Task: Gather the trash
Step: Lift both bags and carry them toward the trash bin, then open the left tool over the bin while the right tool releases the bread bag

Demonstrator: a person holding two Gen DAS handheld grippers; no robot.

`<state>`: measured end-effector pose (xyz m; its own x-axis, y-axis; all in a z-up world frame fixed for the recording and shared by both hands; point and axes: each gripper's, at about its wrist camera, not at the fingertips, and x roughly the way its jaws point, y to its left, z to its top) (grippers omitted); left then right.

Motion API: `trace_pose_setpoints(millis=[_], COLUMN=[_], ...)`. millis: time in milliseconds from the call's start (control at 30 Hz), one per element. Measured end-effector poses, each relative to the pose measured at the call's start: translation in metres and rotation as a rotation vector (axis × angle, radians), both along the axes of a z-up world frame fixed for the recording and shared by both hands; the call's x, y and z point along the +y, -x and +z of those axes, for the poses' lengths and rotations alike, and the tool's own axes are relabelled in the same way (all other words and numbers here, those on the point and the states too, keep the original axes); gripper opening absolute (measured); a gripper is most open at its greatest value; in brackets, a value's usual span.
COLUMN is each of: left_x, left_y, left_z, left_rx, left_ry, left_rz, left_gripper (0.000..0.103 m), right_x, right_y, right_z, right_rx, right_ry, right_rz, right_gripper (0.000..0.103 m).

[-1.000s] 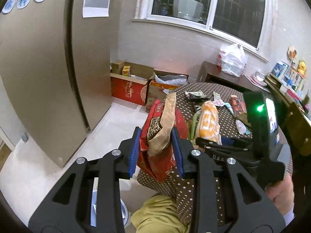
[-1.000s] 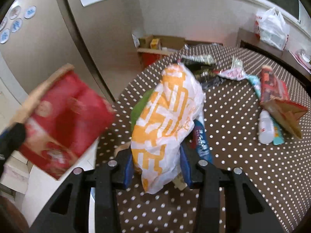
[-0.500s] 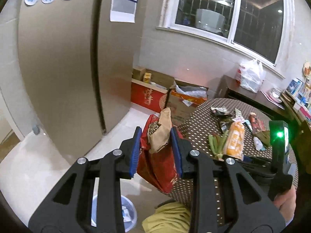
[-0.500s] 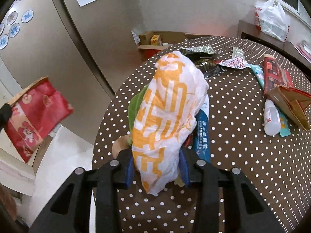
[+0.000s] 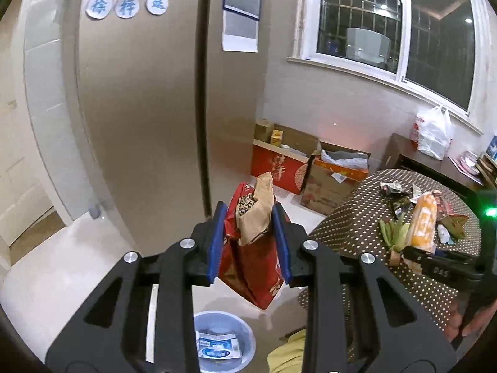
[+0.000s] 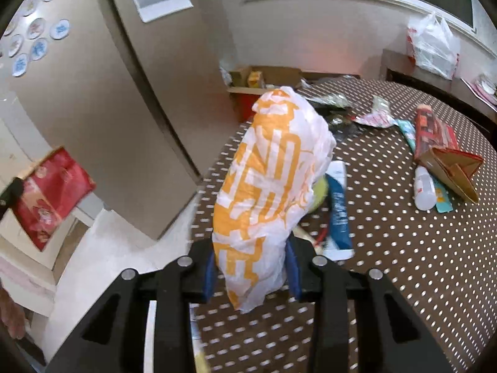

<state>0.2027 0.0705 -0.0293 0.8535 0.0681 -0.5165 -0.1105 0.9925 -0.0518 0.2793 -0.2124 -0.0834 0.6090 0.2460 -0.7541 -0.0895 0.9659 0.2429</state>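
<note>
Left gripper (image 5: 250, 242) clamps a red bag (image 5: 254, 267) in the air — above the floor, with a bin (image 5: 245, 335) below. Right gripper (image 6: 251, 267) pinches an orange-and-white bag (image 6: 273, 192) over the table (image 6: 403, 248) edge — wrappers (image 6: 435, 143) and a small bottle (image 6: 424, 188) lie farther on the dotted cloth.

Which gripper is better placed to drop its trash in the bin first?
Left. The left gripper holds the red paper bag off the table, almost above the round white bin; the right's orange-and-white plastic bag hangs over the table edge.
</note>
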Motion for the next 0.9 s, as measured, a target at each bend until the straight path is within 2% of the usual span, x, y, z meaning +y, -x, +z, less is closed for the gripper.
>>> trace_pose_setpoints(millis=[133, 367, 533, 800, 833, 867, 900], left_x=[0.015, 0.053, 0.075, 0.092, 0.093, 0.095, 0.098], left_y=[0.012, 0.033, 0.040, 0.032, 0.027, 0.024, 0.020], left_z=[-0.002, -0.021, -0.050, -0.108, -0.119, -0.125, -0.136], left_rx=[0.003, 0.057, 0.141, 0.306, 0.332, 0.346, 0.369], left_ry=[0.014, 0.041, 0.067, 0.101, 0.116, 0.125, 0.142], left_rz=[0.024, 0.101, 0.144, 0.168, 0.159, 0.149, 0.147], left_gripper=[0.030, 0.030, 0.030, 0.031, 0.034, 0.041, 0.059], right_x=[0.032, 0.106, 0.154, 0.199, 0.203, 0.205, 0.207], right_y=[0.015, 0.029, 0.037, 0.043, 0.044, 0.046, 0.045], right_z=[0.013, 0.011, -0.010, -0.058, -0.065, -0.069, -0.074], right_rx=[-0.032, -0.012, 0.039, 0.157, 0.172, 0.182, 0.190], right_ry=[0.003, 0.003, 0.027, 0.062, 0.068, 0.074, 0.081], right_rz=[0.067, 0.226, 0.318, 0.388, 0.392, 0.392, 0.391], right_gripper=[0.035, 0.035, 0.035, 0.035, 0.035, 0.035, 0.035])
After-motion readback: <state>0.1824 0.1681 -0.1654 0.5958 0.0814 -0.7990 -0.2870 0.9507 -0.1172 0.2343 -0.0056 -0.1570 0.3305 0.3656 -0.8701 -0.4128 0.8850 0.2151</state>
